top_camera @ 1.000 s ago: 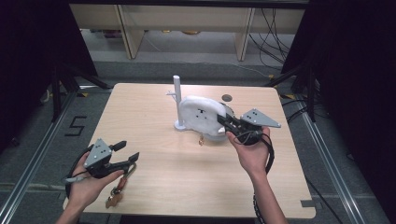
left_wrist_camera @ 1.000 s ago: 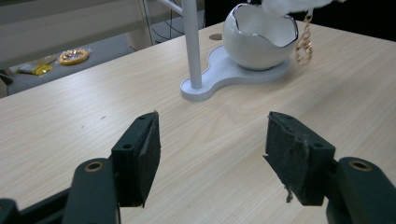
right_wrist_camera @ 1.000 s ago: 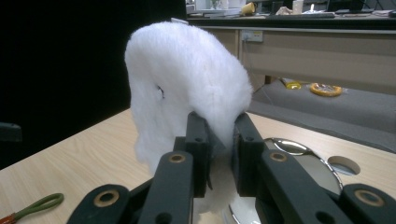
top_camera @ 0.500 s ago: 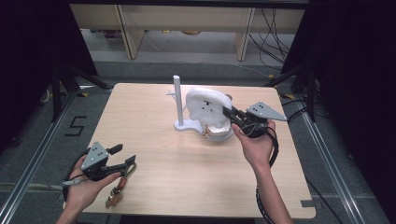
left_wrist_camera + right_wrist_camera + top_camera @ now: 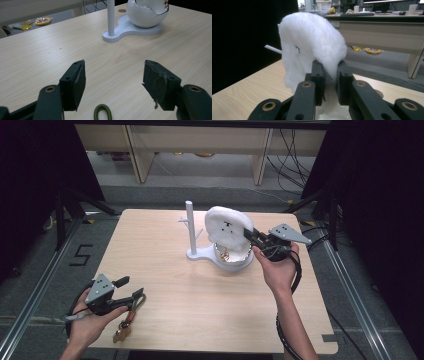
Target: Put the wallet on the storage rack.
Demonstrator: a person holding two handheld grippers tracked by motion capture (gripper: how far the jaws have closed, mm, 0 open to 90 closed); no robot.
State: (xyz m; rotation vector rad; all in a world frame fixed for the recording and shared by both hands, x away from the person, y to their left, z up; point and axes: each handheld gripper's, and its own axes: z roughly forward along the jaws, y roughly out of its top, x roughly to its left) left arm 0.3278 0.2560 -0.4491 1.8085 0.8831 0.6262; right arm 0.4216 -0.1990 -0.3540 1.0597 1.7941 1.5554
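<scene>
High view puts your right gripper (image 5: 248,234) right of the frame's middle, its jaws pinched on the edge of a white fluffy lid (image 5: 227,228), which stands tilted up over a white bowl (image 5: 232,263). Something small and golden lies inside the bowl, too small for you to name. The bowl sits on a white stand (image 5: 195,254) with a thin upright post; the lid hides the back of the bowl.

Your left gripper (image 5: 129,289) is at the lower left of the frame, low over the table (image 5: 165,295), with its jaws wide apart and nothing between them. Under your left hand (image 5: 87,327) you have a green cord (image 5: 139,300) and a brownish tag, partly covered. In the left gripper view the cord's loop (image 5: 102,112) is cut off by the bottom edge.

In the right gripper view the lid (image 5: 312,43) covers most of the stand, and its pinched edge is hidden between the jaws.
</scene>
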